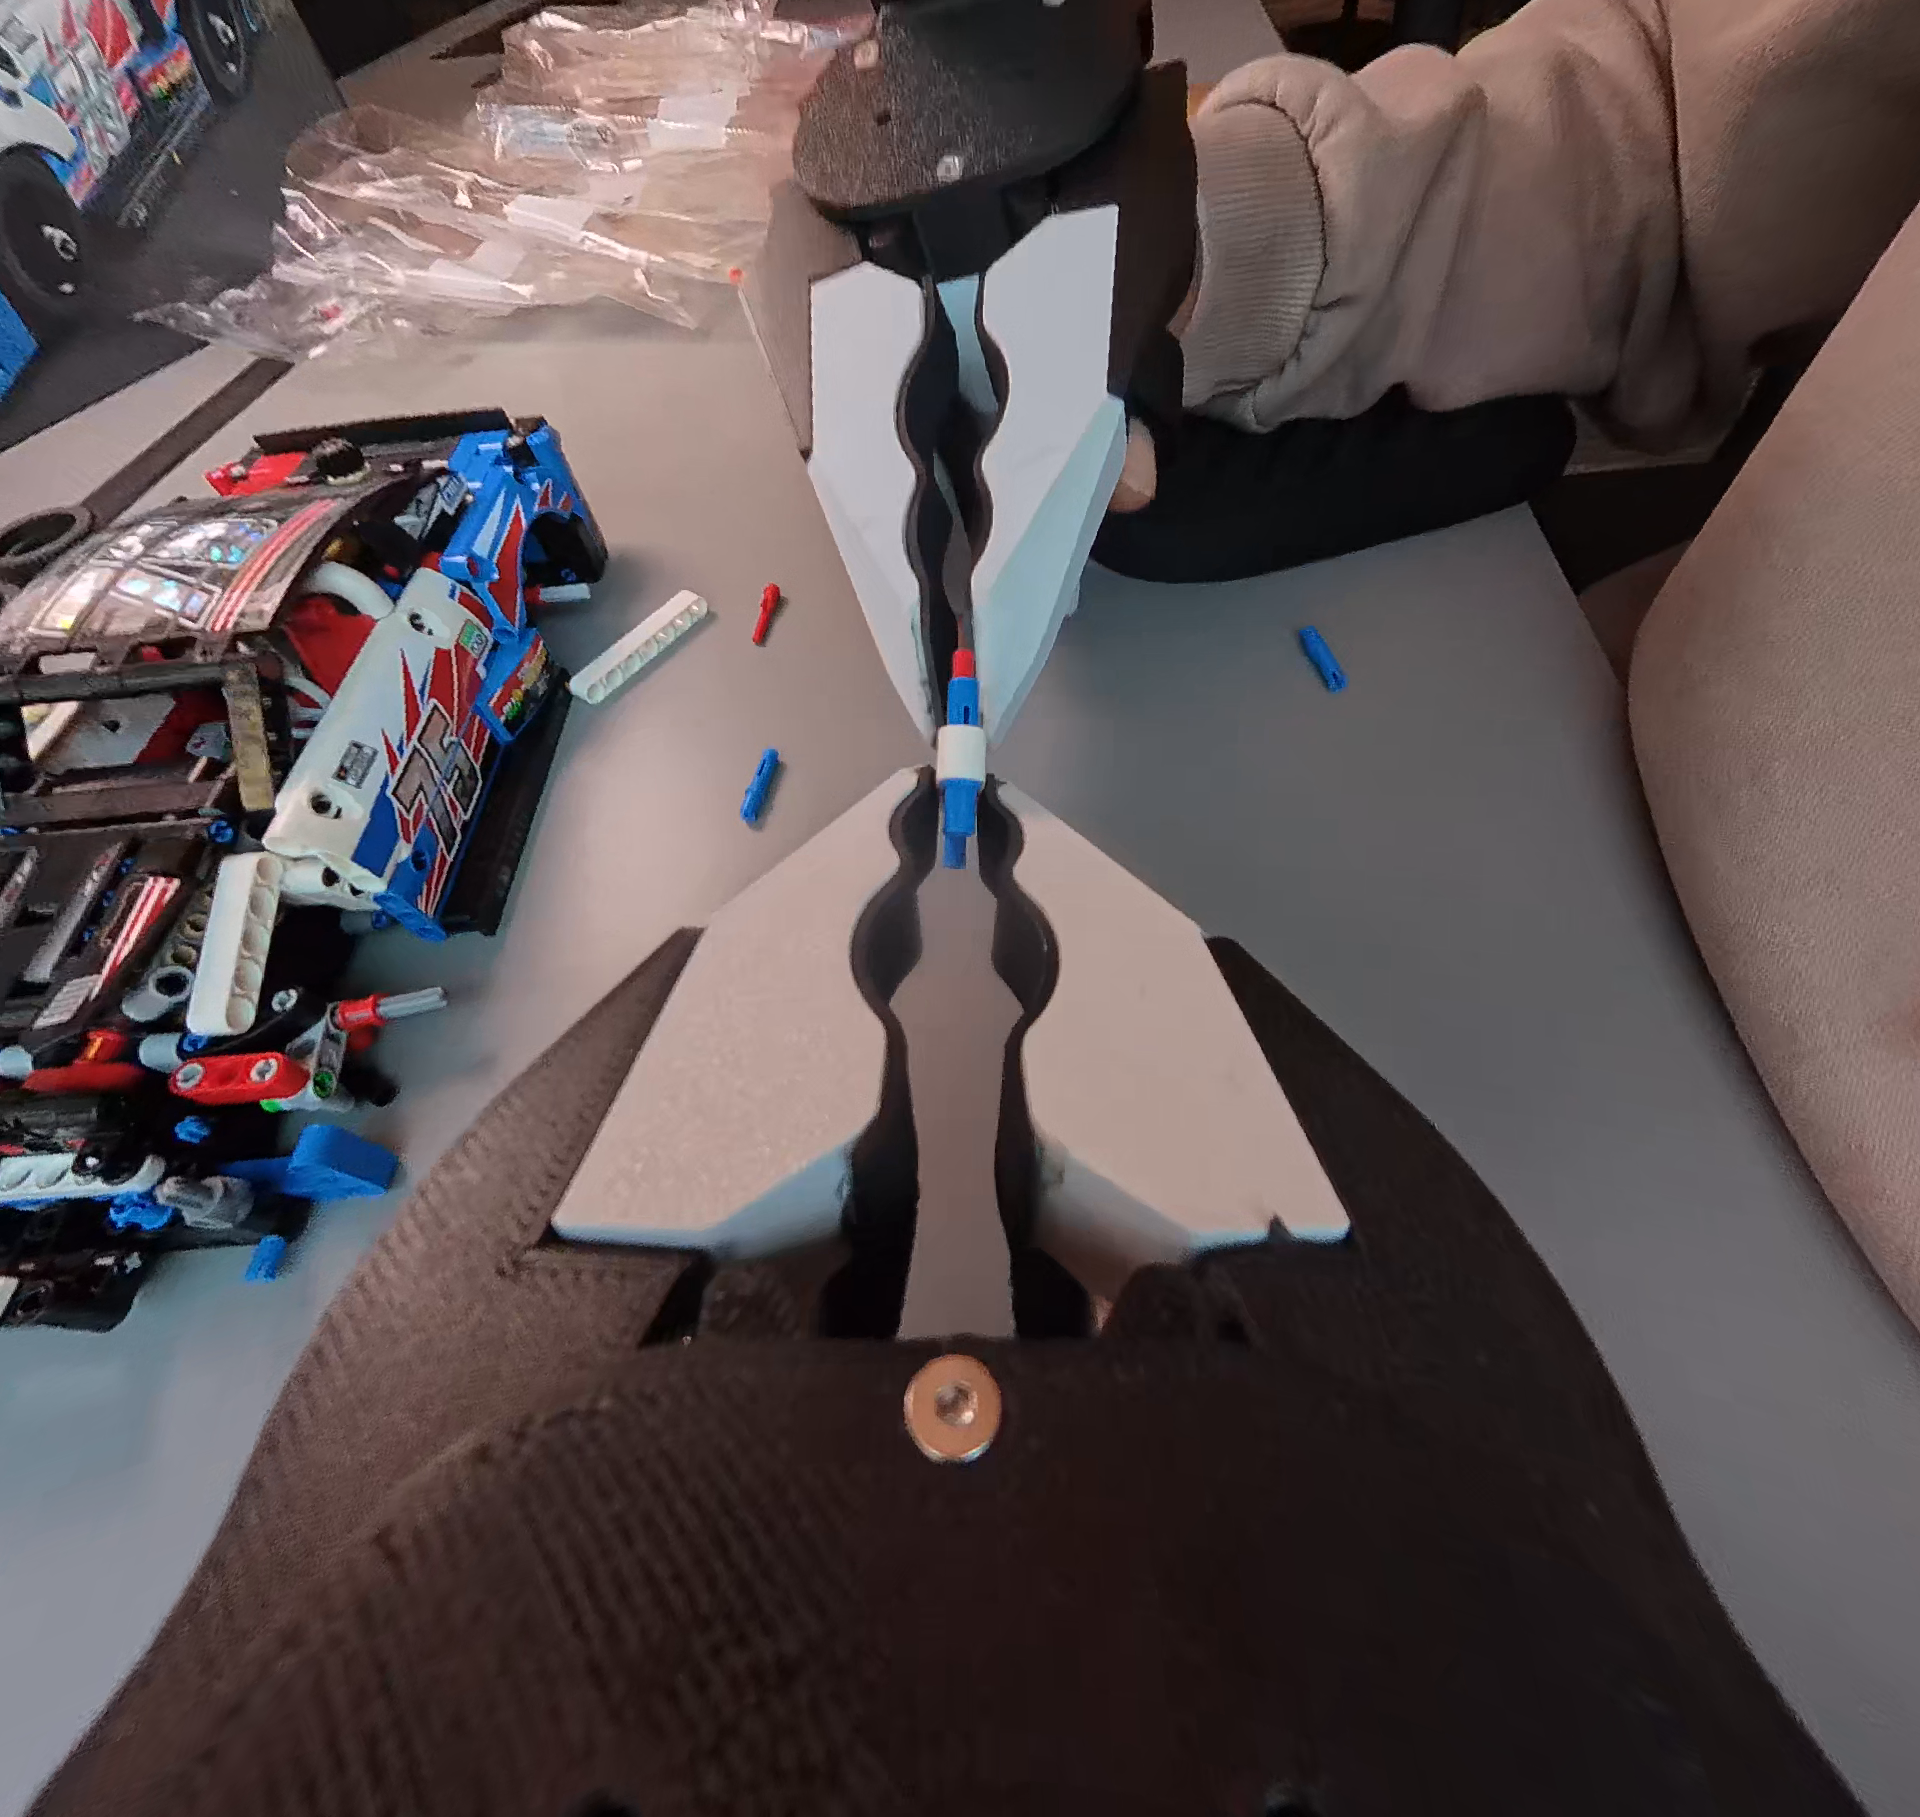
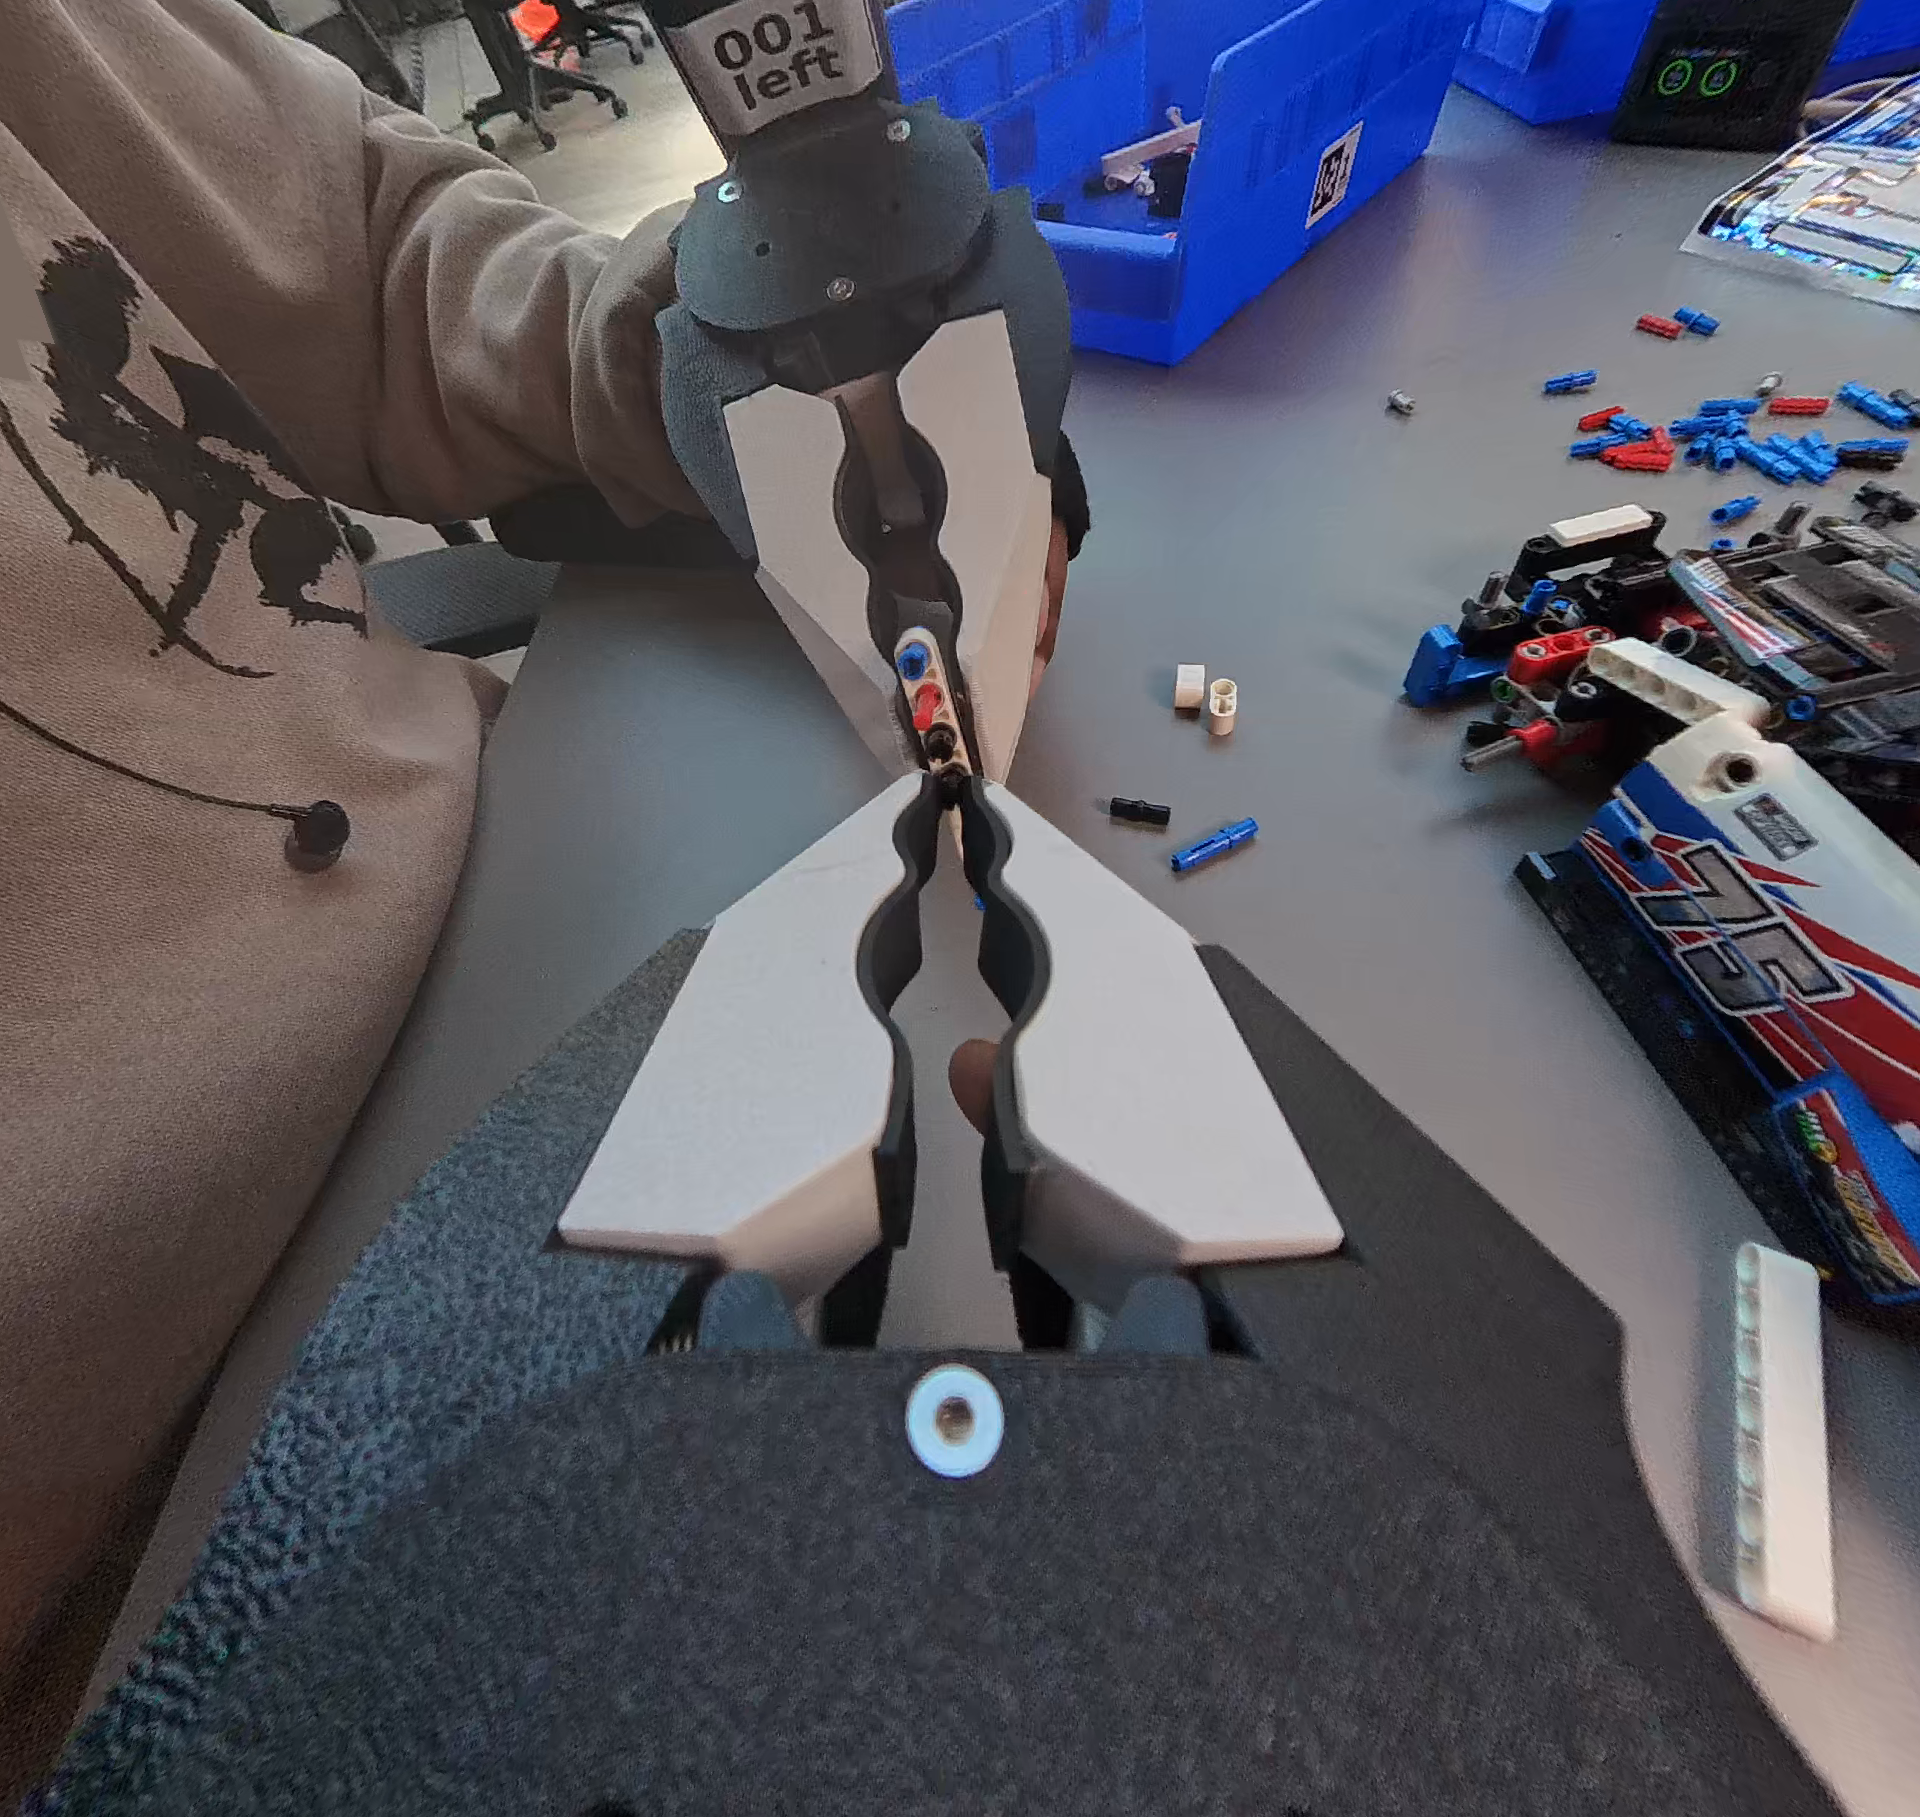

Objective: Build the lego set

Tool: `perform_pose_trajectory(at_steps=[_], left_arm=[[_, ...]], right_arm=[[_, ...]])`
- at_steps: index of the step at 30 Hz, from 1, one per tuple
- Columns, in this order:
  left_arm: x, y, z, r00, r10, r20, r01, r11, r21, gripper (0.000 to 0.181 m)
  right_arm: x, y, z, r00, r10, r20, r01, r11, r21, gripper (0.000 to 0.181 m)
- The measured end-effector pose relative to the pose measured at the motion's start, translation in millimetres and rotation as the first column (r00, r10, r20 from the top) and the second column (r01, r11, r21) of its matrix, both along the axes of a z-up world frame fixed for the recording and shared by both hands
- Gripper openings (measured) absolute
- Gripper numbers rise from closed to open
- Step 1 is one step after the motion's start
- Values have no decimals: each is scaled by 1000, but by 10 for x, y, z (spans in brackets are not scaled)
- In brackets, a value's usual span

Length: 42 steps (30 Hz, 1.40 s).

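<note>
1. The left gripper (image 1: 957, 793) is clamped on a small pin-studded beam (image 1: 958, 751), tip to tip with the right gripper (image 2: 948, 793), which pinches the beam's other end.
2. The half-built lego car (image 1: 312, 791) lies on the grey table (image 1: 1299, 936) to the left gripper's left.
3. Only the right wrist view shows the blue bin (image 2: 1195, 198) holding a few white parts, and a loose heap of blue and red pins (image 2: 1745, 437).
4. Only the left wrist view shows crumpled clear bags (image 1: 540, 188).
</note>
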<state>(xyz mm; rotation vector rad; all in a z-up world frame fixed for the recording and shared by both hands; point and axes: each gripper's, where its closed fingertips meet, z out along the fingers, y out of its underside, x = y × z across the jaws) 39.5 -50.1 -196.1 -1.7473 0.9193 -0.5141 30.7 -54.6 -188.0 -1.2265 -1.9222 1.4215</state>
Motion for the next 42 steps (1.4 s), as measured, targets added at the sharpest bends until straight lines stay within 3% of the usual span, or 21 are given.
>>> perform_pose_trajectory(at_steps=[9, 17, 35, 38, 42], left_arm=[[-54, 47, -11, 999, 40, -11, -40, 999, 2, 5], [-105, 64, 239, 976, 29, 215, -16, 998, -62, 5], [-31, 4, 146, 989, 8, 146, 2, 998, -68, 5], [-32, 6, 263, 983, -4, 183, 6, 1000, -9, 6], [6, -60, 659, 961, -73, 268, 16, 978, 209, 6]], right_arm=[[-79, 27, -34, 998, -54, 23, 54, 999, -6, 3], [-88, 112, 239, 991, -86, -103, 82, 996, -44, 6], [-29, -5, 143, 999, -23, -24, 23, 1000, -21, 0], [-36, -4, 265, 996, -34, -87, 32, 999, -32, 0], [25, -77, 632, 947, 2, -322, 12, 999, 40, 5]])
